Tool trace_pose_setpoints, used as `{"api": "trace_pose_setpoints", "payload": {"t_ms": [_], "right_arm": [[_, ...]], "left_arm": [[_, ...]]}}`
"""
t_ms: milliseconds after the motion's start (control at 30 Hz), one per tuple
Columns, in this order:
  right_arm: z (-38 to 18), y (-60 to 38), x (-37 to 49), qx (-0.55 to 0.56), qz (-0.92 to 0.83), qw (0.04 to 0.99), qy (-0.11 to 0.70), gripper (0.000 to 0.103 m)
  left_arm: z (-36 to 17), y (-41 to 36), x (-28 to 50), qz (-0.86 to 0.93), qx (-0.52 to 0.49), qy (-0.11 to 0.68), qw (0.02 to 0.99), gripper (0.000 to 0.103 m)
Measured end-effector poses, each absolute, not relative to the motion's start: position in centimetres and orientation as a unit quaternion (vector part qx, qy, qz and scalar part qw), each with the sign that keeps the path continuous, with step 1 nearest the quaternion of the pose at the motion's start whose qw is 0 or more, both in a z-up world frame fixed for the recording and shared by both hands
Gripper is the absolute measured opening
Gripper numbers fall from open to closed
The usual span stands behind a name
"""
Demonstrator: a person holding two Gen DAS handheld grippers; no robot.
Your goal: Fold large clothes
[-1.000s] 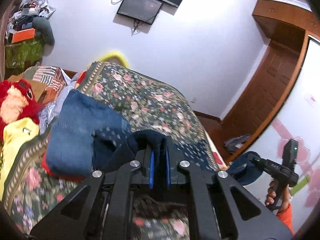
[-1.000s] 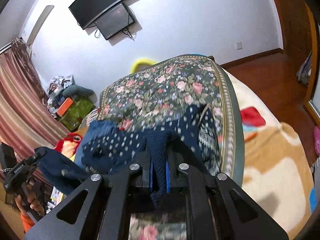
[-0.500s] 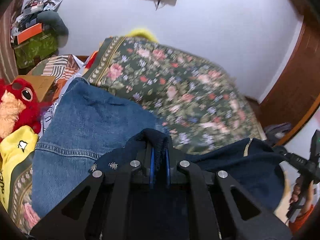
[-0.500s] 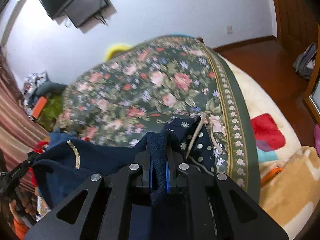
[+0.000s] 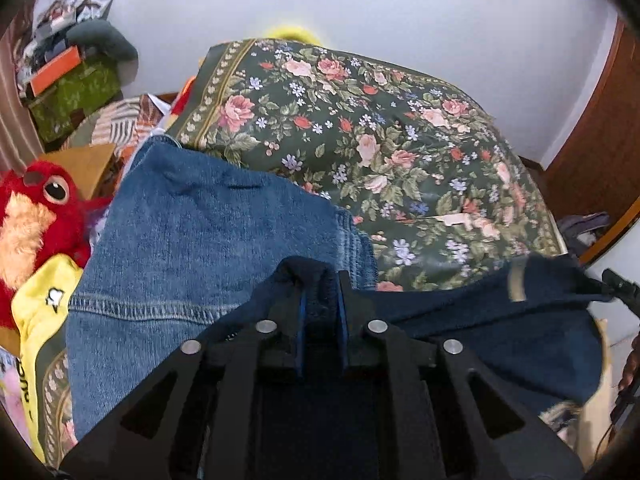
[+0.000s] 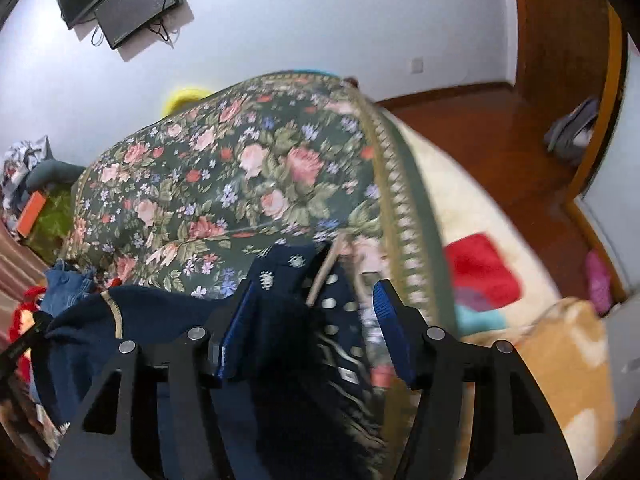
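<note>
A navy garment (image 5: 480, 320) with pale dots and a tan neck trim lies low over the floral bedspread (image 5: 380, 140), stretched between my two grippers. My left gripper (image 5: 320, 280) still has a thick fold of it between its pads, and its jaws are opening. In the right wrist view the same navy garment (image 6: 160, 320) sags to the left. My right gripper (image 6: 314, 286) stands wide, its jaws opening, with the dotted cloth lying loose between them against the left pad. Folded jeans (image 5: 208, 240) lie just left of the left gripper.
A red plush bird (image 5: 28, 216) and a yellow cloth (image 5: 40, 300) sit at the bed's left side, with a clutter pile (image 5: 68, 64) behind. A cream blanket with a red patch (image 6: 480, 272) borders the bedspread (image 6: 240, 168) on the right. Wooden floor (image 6: 480, 120) lies beyond.
Both grippers came down toward the bed with the navy garment. The right jaws sprang apart and released the cloth. The left jaws widened a little around their fold.
</note>
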State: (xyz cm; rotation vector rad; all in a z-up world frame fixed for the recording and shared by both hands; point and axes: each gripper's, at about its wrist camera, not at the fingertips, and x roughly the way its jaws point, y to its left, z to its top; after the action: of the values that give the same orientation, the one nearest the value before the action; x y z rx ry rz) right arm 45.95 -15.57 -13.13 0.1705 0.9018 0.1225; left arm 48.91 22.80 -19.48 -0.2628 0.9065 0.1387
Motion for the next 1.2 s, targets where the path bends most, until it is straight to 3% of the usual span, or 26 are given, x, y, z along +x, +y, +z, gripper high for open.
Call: {"api": "trace_pose_setpoints", "payload": {"t_ms": [67, 133, 200, 367, 667, 1067, 1200], "right_arm": [[-11.6, -15.9, 44.6, 0.074, 0.071, 0.899, 0.427, 0.057], [-10.9, -15.8, 43.2, 0.071, 0.081, 0.900, 0.422, 0.057], [-10.9, -14.9, 41.8, 0.070, 0.107, 0.894, 0.430, 0.057], [-11.6, -10.9, 38.9, 0.068, 0.171, 0.874, 0.450, 0.057], [-15.6, -4.1, 37.0, -0.011, 0.243, 0.843, 0.480, 0.057], [-18.7, -11.1, 40.0, -0.045, 0.130, 0.876, 0.462, 0.057], [-18.6, -14.4, 40.4, -0.027, 0.076, 0.880, 0.467, 0.067]], "left_arm": [[-18.3, 22.7, 48.0, 0.054, -0.140, 0.429, 0.891, 0.017], [-16.4, 21.9, 46.2, 0.043, -0.137, 0.399, 0.905, 0.030], [-14.8, 20.7, 44.1, 0.040, -0.118, 0.370, 0.921, 0.053], [-13.8, 17.5, 41.2, -0.004, -0.064, 0.372, 0.926, 0.060], [-22.0, 14.1, 41.1, -0.034, -0.024, 0.474, 0.880, 0.062], [-23.2, 14.3, 39.2, -0.031, 0.010, 0.436, 0.899, 0.063], [-22.8, 15.3, 37.9, -0.027, -0.016, 0.434, 0.900, 0.063]]}}
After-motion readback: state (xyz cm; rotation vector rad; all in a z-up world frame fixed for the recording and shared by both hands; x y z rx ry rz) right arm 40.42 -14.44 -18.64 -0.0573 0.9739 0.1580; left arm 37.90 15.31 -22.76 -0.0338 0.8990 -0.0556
